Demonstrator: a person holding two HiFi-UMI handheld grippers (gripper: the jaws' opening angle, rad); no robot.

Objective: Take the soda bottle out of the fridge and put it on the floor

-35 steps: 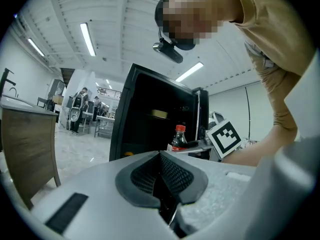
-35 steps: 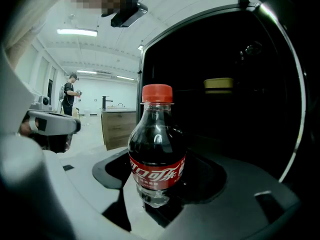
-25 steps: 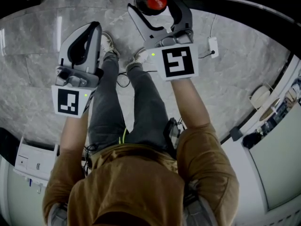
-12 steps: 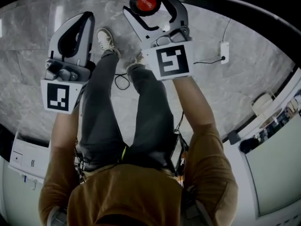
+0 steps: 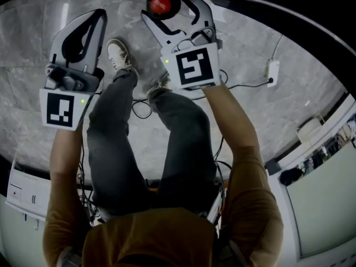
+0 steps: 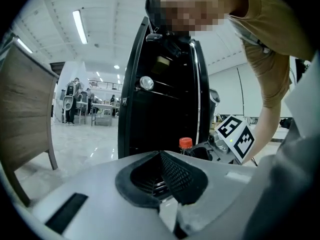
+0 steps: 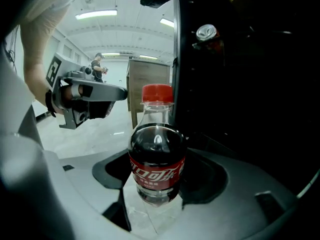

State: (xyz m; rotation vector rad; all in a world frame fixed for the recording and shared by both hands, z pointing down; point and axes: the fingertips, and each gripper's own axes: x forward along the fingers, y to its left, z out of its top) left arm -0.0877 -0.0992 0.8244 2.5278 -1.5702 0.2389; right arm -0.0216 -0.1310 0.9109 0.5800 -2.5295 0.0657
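Note:
The soda bottle [image 7: 157,160] is dark cola with a red label and a red cap [image 5: 160,3]. My right gripper [image 5: 169,7] is shut on its body and holds it upright above the grey marble floor [image 5: 278,121]. The black fridge [image 6: 165,94] stands just behind it, and a can [image 7: 206,32] shows in its dark inside. My left gripper [image 5: 94,18] is to the left of the bottle, apart from it. Its jaws are shut with nothing between them. From the left gripper view only the bottle's cap [image 6: 185,143] shows over the jaws.
The person's legs and shoes [image 5: 118,52] are under the grippers. A white adapter [image 5: 272,71] with a cable lies on the floor at right. A white box [image 5: 25,188] sits at lower left. A wooden panel [image 6: 25,114] stands left of the fridge.
Both grippers have shifted up and left in the head view, the right one still carrying the bottle. The person's legs have stepped along beneath them.

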